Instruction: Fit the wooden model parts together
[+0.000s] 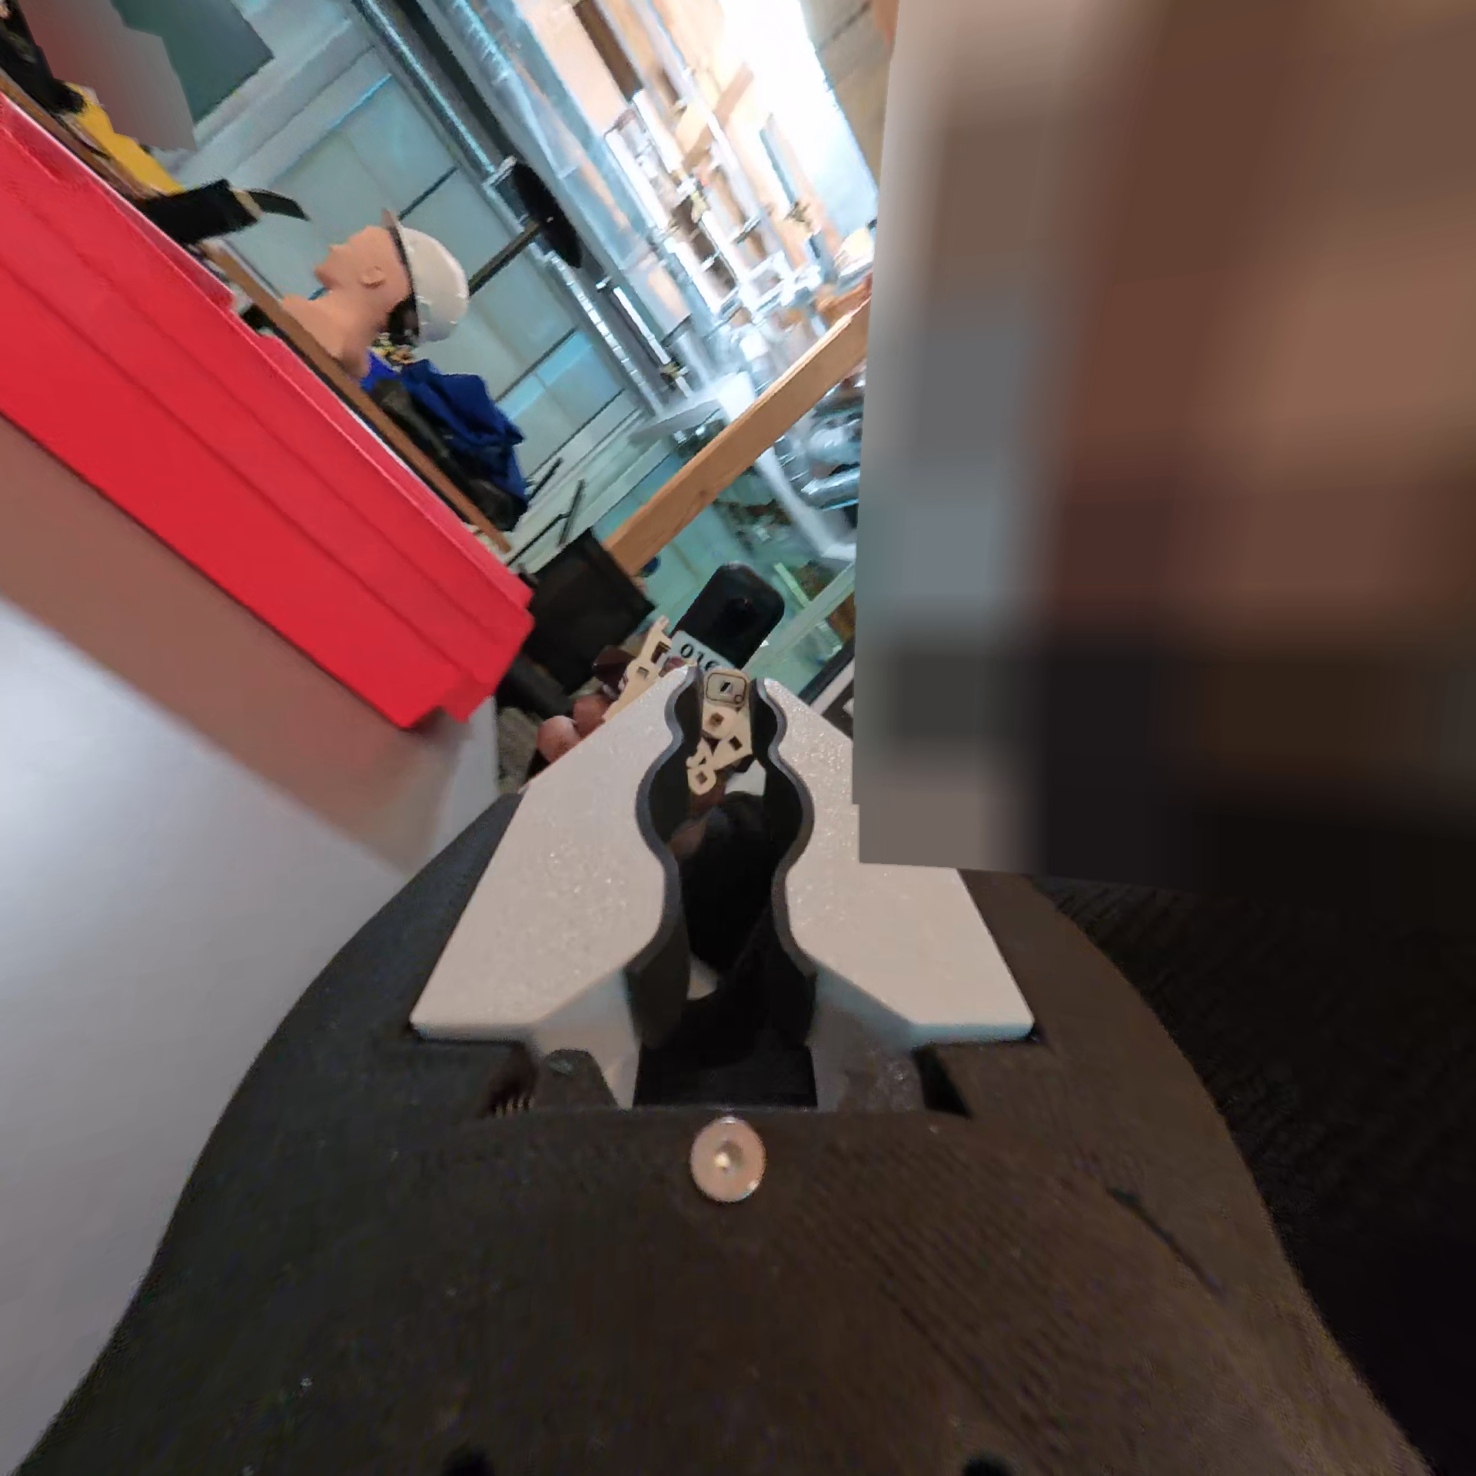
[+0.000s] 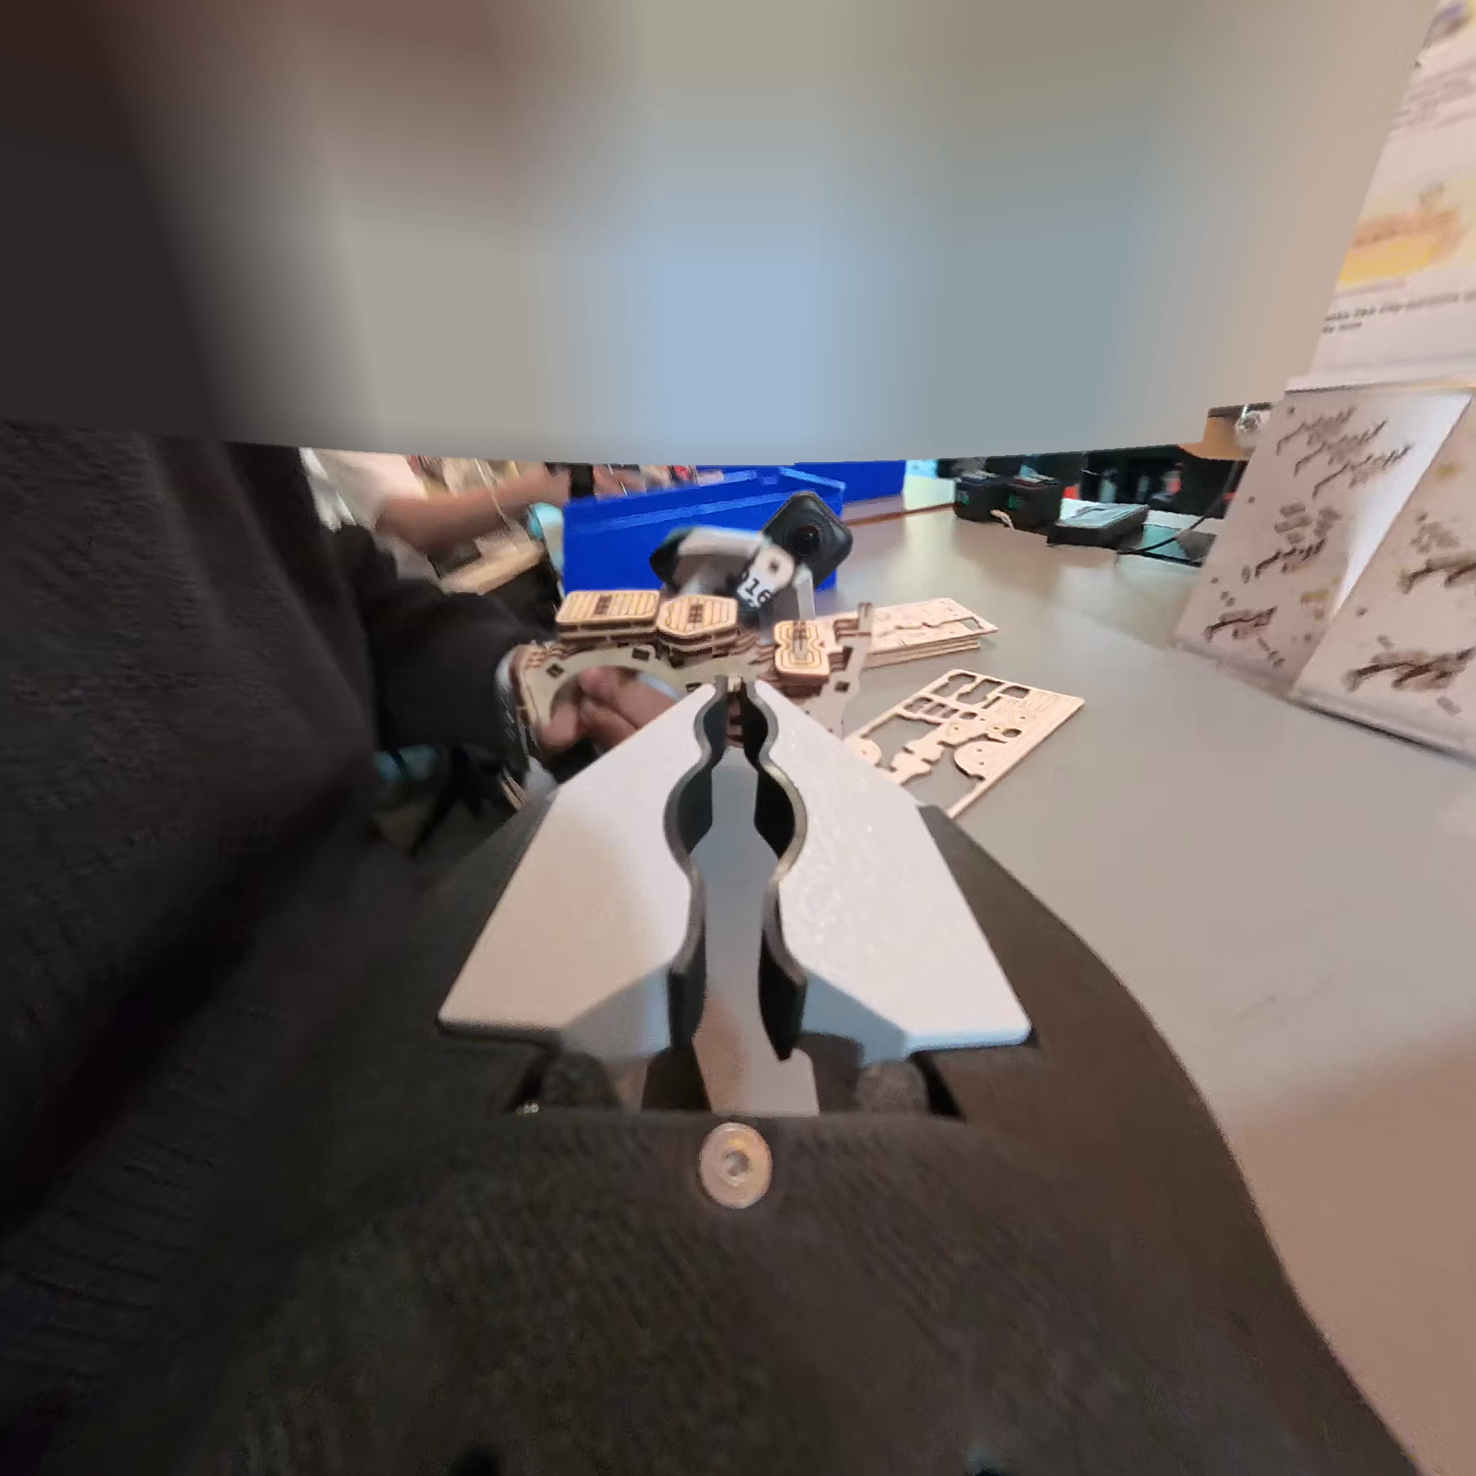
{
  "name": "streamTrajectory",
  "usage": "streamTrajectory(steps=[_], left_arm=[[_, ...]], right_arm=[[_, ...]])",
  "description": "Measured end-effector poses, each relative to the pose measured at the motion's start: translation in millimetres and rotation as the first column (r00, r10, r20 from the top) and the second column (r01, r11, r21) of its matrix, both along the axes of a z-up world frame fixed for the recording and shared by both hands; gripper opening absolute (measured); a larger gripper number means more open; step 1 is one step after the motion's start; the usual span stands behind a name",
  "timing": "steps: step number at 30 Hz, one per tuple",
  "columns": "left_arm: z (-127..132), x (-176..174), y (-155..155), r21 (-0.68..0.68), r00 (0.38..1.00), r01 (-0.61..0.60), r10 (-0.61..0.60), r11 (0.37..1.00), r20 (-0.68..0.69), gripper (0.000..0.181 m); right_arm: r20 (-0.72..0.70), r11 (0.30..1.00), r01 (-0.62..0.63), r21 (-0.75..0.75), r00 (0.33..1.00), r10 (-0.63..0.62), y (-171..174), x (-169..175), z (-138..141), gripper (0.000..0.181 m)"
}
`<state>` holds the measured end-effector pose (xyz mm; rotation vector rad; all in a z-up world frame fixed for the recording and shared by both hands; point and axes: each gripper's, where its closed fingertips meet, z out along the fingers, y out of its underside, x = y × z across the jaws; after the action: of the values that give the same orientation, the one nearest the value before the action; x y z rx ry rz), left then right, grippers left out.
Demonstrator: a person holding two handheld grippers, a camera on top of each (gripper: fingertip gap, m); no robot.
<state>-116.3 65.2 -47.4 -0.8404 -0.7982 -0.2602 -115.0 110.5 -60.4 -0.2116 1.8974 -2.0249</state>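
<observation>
both grippers pinching wooden bits
left gripper (image 1: 725,703) fingers closed on wooden model (image 2: 687,647); right gripper (image 2: 733,693) fingers pinching small part (image 2: 732,684) under the wooden model, above worktop (image 2: 1198,799).

Bright daylight, perhaps motion-blurred, fisheye-warped edges.

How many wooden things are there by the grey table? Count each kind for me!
Built wooden model, held up above the table: 1
Punched-out sheet lying flat on its own: 1
Stack of sheets behind it: 1 (I can't tell how many are in it)
Total: 3
</observation>
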Motion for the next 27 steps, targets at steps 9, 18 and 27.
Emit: streamTrajectory(steps=[9, 18, 27], left_arm=[[1, 7, 11, -0.292, 0.989, -0.119, 0.087, 0.949, -0.118, 0.01], [-7, 40, 29, -0.336, 0.988, -0.027, -0.027, 0.941, -0.153, 0.01], [-8, 41, 35, -0.265, 0.989, 0.027, -0.063, 0.964, -0.13, 0.01]], right_arm=[[0.178, 0.999, 0.014, -0.046, 0.984, -0.006, -15, -17, 14, 0.002], [0.087, 0.999, -0.046, -0.003, 0.995, 0.046, -6, 22, 8, 0.002], [0.06, 0.998, -0.059, 0.037, 0.997, 0.057, -1, 26, 0, 0.002]])
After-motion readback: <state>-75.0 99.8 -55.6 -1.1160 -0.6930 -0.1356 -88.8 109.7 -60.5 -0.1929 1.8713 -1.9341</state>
